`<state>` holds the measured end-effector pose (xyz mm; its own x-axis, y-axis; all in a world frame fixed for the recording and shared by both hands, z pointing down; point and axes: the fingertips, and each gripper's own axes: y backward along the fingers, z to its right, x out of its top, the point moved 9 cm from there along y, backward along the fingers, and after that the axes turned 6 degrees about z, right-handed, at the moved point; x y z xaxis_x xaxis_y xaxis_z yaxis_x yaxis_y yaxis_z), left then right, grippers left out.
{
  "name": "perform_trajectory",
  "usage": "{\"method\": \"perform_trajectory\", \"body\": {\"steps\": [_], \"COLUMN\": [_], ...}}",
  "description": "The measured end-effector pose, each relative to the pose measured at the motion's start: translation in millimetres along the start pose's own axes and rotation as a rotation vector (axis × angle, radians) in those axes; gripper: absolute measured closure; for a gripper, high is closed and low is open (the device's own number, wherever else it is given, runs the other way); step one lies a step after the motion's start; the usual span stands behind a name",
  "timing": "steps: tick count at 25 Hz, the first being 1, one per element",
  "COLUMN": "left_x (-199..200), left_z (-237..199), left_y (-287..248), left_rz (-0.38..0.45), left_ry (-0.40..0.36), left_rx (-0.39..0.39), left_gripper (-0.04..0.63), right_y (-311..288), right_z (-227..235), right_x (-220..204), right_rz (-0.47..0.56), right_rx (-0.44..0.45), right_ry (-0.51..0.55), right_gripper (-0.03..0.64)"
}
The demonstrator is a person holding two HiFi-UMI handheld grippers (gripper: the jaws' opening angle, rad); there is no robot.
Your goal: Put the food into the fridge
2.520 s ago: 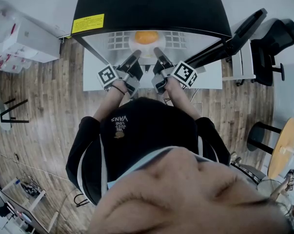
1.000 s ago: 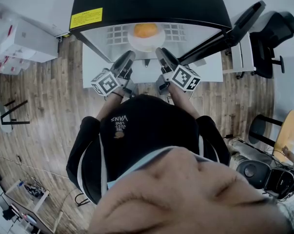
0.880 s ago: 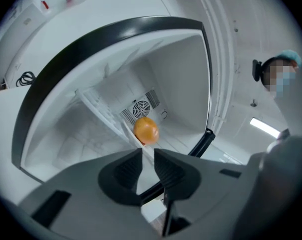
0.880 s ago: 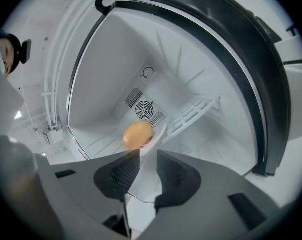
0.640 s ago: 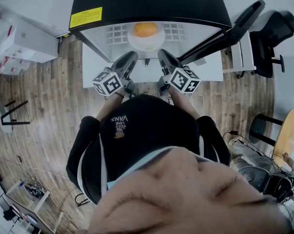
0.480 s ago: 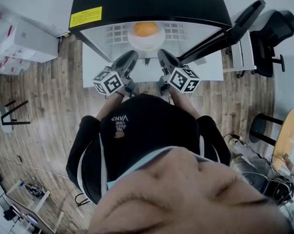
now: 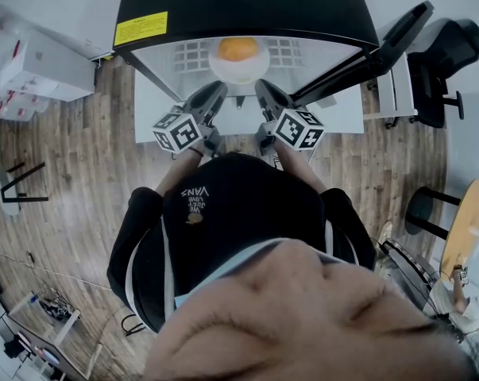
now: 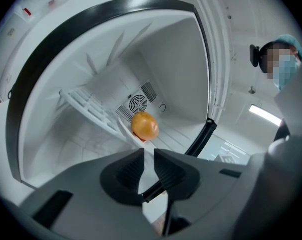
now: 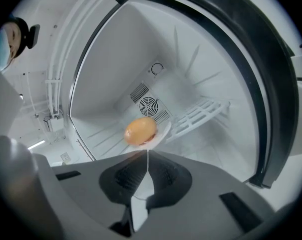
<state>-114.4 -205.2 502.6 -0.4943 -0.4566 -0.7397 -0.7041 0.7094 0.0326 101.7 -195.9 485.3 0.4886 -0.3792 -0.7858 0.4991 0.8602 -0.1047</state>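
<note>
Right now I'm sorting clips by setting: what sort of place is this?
Likely an office or lab room, not a home kitchen: a small fridge stands open on a wood floor, with an office chair to the right and stacked boxes to the left.

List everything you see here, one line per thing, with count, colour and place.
small black-topped fridge: one, black outside, white inside, door open, in front of the person
round orange food: one, orange, on the plate inside the fridge
round white plate: one, white, on the wire shelf
wire shelf: one, white, inside the fridge
yellow label: one, yellow, on the fridge top, left side
swivel office chair: one, black, right of the fridge
round wooden table: one, light brown, far right
white boxes: a stack, white, far left
left gripper: one, grey, jaws slightly apart, empty, pointing into the fridge
right gripper: one, grey, jaws shut, empty, pointing into the fridge
</note>
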Motion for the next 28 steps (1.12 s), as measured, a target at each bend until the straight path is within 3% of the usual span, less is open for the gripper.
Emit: {"method": "perform_trajectory", "body": {"steps": [28], "left_x": [7.8], "left_z": [-13.7], "left_y": [-17.5], "left_rz": [0.01], "left_ry": [0.024], "left_rx": [0.012], "left_gripper": [0.537], "right_y": [-21.6], "right_z": [7.9], "right_x": [10.2], "right_rz": [-0.004], "right_rx": [0.016], "right_ry": [-0.015], "right_gripper": [0.598]}}
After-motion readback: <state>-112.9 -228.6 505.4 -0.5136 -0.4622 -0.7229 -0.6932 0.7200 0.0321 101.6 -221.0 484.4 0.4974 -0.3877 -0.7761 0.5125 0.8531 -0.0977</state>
